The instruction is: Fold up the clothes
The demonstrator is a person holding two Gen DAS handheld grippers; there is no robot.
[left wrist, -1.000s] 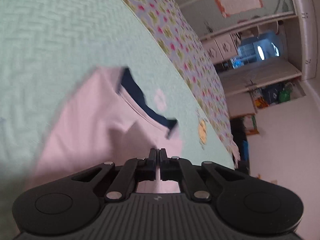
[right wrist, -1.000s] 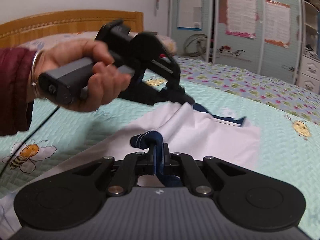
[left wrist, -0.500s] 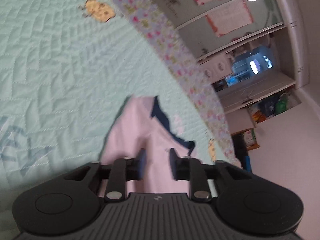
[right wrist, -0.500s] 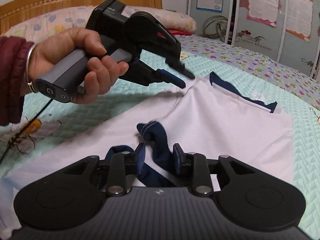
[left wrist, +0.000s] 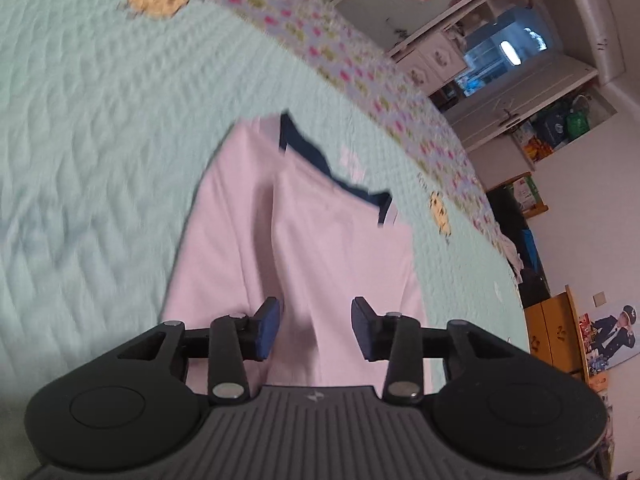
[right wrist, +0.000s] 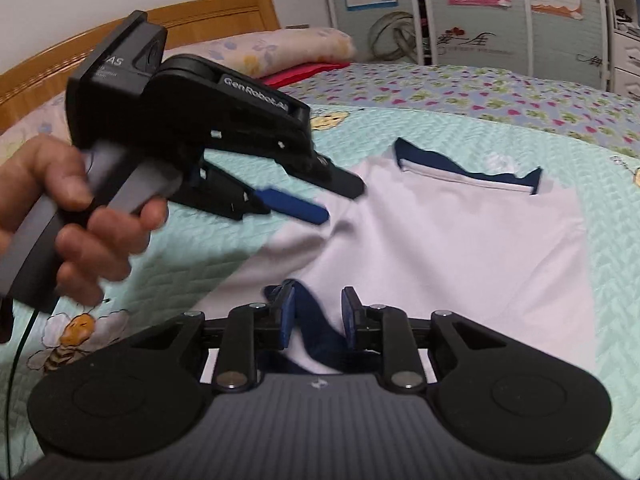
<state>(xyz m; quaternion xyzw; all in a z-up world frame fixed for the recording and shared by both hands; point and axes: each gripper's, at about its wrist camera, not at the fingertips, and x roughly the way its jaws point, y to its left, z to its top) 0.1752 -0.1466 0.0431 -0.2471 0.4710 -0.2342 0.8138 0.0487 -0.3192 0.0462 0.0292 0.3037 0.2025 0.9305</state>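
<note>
I see a wooden headboard (right wrist: 168, 20) at far left, then a pillow (right wrist: 288, 48), then wardrobe doors (right wrist: 480, 20) with posters on the right. A mint quilted bedspread (right wrist: 224, 256) with bee prints covers the bed. My left tool (right wrist: 340, 196) hangs over the white shirt (right wrist: 460, 240), its jaws just opened and gripping nothing. My right tool (right wrist: 316, 316) has just narrowed a little; the navy sleeve cuff (right wrist: 320, 332) sits between its pads, contact unclear. The left view is motion-blurred.
</note>
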